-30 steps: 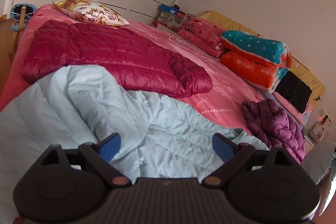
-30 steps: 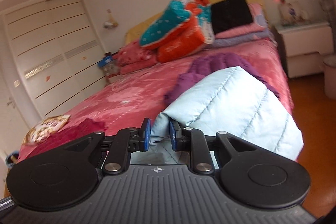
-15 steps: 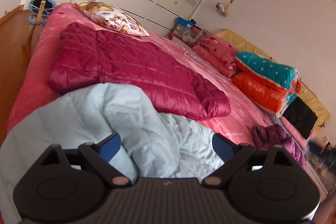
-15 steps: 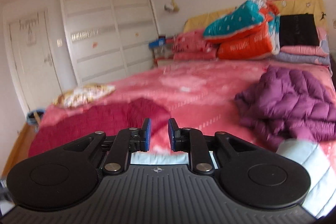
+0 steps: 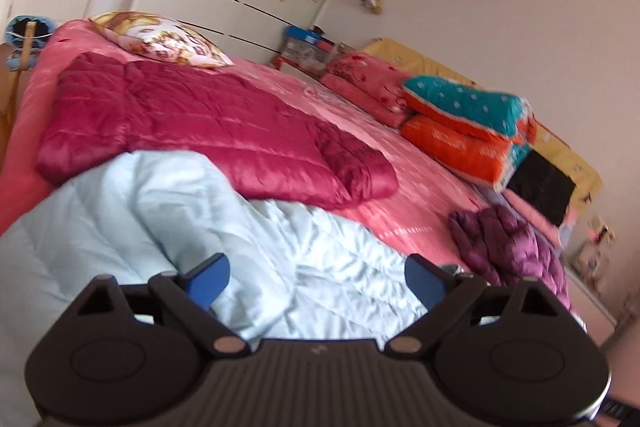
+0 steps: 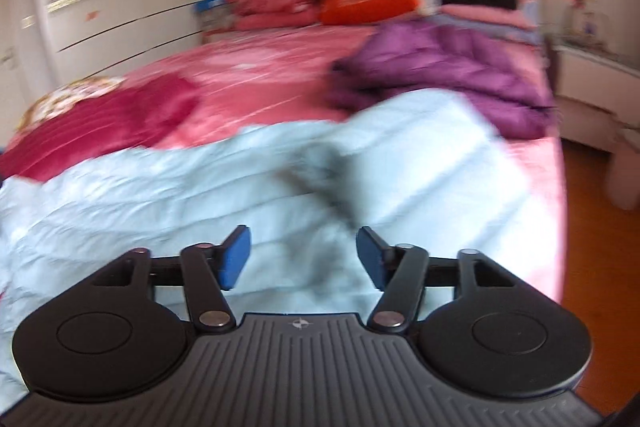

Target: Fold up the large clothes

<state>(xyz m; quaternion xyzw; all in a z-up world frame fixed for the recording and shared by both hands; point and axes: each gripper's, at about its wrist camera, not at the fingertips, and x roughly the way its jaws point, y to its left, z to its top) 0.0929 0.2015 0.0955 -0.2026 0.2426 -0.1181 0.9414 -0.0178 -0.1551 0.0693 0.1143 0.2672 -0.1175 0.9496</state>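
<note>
On near edge of bed [image 5: 420,195]: pale blue padded coat [image 6: 168,195] lies spread, rumpled, beside crimson coat [image 5: 208,123]. Right tongs [image 6: 301,259] opening over blue fabric, nothing pinched. Left tongs [image 5: 316,279] wide, empty, above crumpled middle. Risk: slippery puffy fill springs fold loose; coat near edge may slide floorward; stray pinch could snag crimson coat.
</note>
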